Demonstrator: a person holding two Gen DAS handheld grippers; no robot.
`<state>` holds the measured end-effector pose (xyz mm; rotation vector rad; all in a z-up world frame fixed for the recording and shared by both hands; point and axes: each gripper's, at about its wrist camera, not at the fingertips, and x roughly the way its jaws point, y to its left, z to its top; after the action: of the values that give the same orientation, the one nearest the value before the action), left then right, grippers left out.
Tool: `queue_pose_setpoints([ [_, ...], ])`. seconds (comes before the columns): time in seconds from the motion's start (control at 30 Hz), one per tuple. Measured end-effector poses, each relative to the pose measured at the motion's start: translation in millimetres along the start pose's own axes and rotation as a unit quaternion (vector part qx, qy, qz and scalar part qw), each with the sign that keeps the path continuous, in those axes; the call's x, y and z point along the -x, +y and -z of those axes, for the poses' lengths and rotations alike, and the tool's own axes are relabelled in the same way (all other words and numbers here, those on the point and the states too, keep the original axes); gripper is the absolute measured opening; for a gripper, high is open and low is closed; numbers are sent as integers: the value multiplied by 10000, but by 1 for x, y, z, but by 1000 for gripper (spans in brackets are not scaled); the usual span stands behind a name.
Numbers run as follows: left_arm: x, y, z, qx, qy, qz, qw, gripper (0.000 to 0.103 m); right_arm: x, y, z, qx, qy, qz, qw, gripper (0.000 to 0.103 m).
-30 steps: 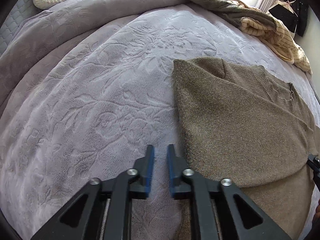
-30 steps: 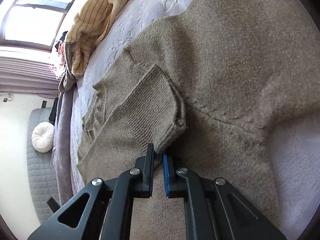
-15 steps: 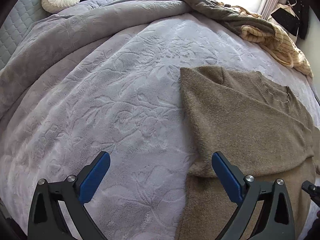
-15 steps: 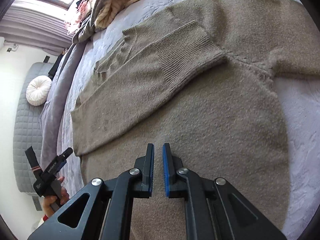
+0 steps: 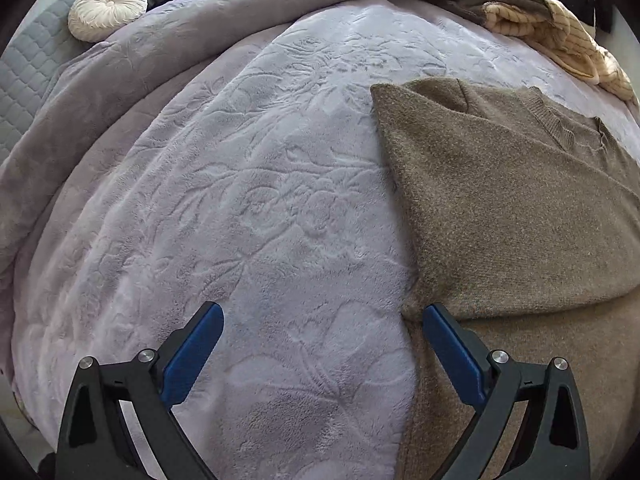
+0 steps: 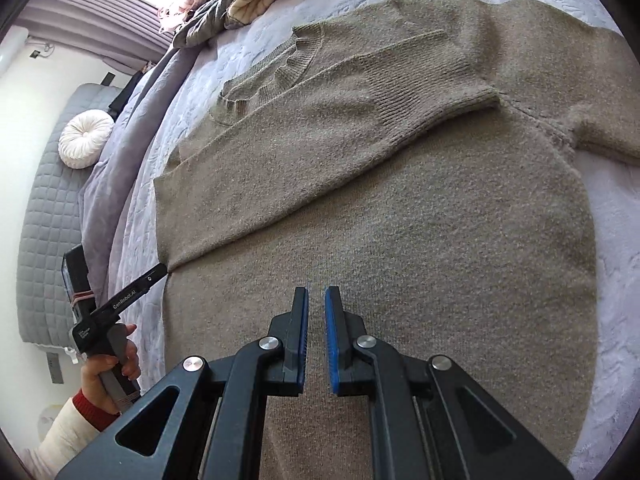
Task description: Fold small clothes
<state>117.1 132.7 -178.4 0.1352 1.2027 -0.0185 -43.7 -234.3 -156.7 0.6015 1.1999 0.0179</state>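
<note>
Left gripper (image 5: 322,354) over lilac embossed blanket (image 5: 248,208), just beside left edge of brown knit sweater (image 5: 512,216). Jaws have just been opening, now spread wide, nothing between them.

Sweater flat on bed; one sleeve (image 6: 328,136) folded diagonally across chest.

Right gripper (image 6: 316,336) above sweater body, jaws nearly shut, narrow gap, empty.

Step, by judgement: sleeve fold laid. Next calls for pinching side edge or far sleeve.

Left wrist view alone: blanket expanse. Right wrist view alone: cuff, far sleeve, hand (image 6: 106,376) on left gripper's handle.
</note>
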Motion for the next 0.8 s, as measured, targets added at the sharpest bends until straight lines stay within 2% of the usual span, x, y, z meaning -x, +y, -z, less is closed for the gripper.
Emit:
queue_pose_setpoints([
  [0.17,13,7,10,183,163,57,9997,101,6,0,5,-34,14,-18,10000,10],
  [0.33,36,-12,19,93,177,230,9995,101,15,-4,10,-114,-14,21,9999,11],
  [0.37,39,-18,21,56,185,251,9995,101,18,-6,11,-150,-31,37,9999,14],
  [0.4,43,-26,24,-6,200,274,9994,101,21,-8,12,-179,-43,42,9998,25],
  [0.43,44,-34,22,-83,215,277,9993,101,24,-10,13,-221,-65,47,9997,41],
  [0.5,47,-50,21,-262,247,263,9990,101,30,-14,14,-283,-125,28,9995,55],
  [0.67,51,-87,25,-504,471,586,9959,101,43,-30,20,-451,-207,58,9988,58],
  [0.8,51,-113,29,-789,565,658,9931,101,51,-48,25,-640,-257,84,9976,60],
])
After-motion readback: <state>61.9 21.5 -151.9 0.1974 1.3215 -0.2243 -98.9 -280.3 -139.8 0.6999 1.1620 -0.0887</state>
